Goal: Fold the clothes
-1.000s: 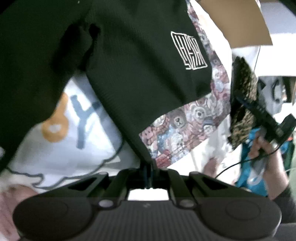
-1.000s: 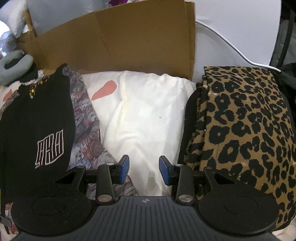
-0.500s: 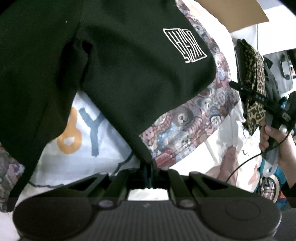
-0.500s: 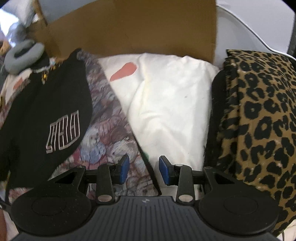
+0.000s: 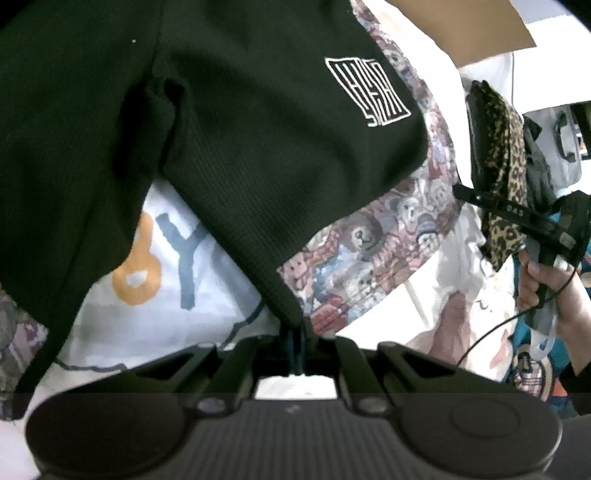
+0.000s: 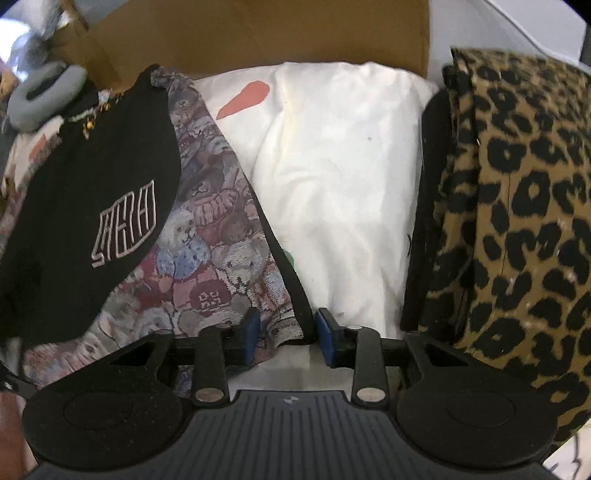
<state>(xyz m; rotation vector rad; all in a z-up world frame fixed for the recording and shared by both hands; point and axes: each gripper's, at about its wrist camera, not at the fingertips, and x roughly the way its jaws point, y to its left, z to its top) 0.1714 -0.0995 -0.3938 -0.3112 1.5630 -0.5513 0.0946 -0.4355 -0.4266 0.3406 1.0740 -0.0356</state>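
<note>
The black top (image 5: 258, 155), the one with the white line logo (image 5: 367, 92) on it, hangs from my left gripper (image 5: 293, 332), whose fingers are pressed together on its lower edge, and it drapes over a bear-print cloth (image 5: 373, 251) spread on the bed. The knit looks soft, light and limp, so it will sag and swing wherever I do not hold it, and one pinched point lets it twist. I judge it wants two holds along the same hem, well apart, so the edge stays straight while I lay it over.

My right gripper (image 6: 286, 330) has just been closing; its blue pads (image 6: 252, 329) stand apart, with the dark-trimmed edge of the bear-print cloth (image 6: 221, 236) lying between them. I cannot tell whether they press on it yet. In the left view my right hand (image 5: 543, 280) holds that tool beside a leopard-print garment (image 5: 506, 158). In the right view, the same leopard print (image 6: 517, 221) lies folded to the right of a white pillow (image 6: 343, 177), with cardboard (image 6: 258, 33) behind.

Thin fabric slips from a shallow pinch, so I should bite deep enough to catch the hem.
</note>
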